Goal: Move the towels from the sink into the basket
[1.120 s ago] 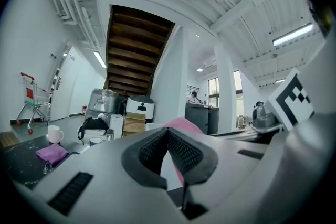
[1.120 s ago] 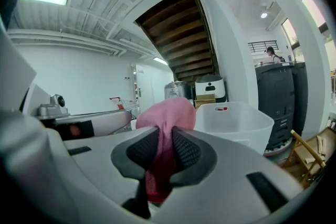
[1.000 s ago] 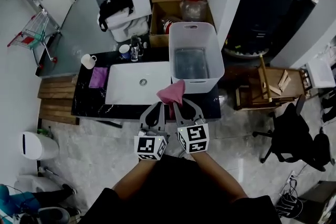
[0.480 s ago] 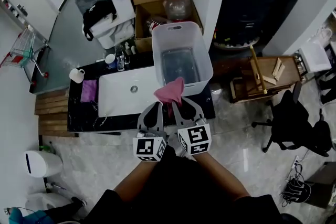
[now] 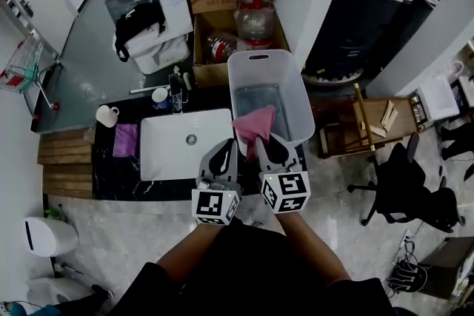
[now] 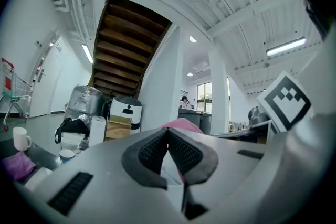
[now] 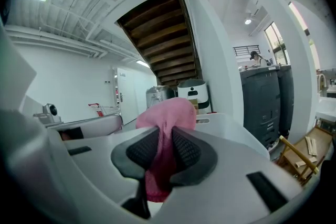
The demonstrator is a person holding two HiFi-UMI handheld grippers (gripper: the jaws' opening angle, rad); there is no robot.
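A pink towel (image 5: 255,122) hangs bunched over the near end of the white basket (image 5: 244,63), pinched in my right gripper (image 5: 262,143). In the right gripper view the pink towel (image 7: 167,110) bulges above the jaws, and my right gripper (image 7: 167,140) is shut on it, with the basket's rim (image 7: 226,122) just behind. My left gripper (image 5: 230,146) rides alongside on the left, its tips over the counter's edge. Seen in the left gripper view, my left gripper (image 6: 168,132) has its pads meeting at the tip with nothing between them. The white sink (image 5: 174,155) looks empty.
A purple cloth (image 5: 124,139) and a white mug (image 5: 107,115) sit on the black counter (image 5: 111,177) left of the sink; cloth (image 6: 16,165) and mug (image 6: 21,138) also show in the left gripper view. Boxes (image 5: 215,0) stand behind the basket, a wooden stool (image 5: 366,122) to its right.
Both grippers have moved right and away from me with the pink towel, from the sink's right corner to above the near end of the basket. Neither grip has changed.
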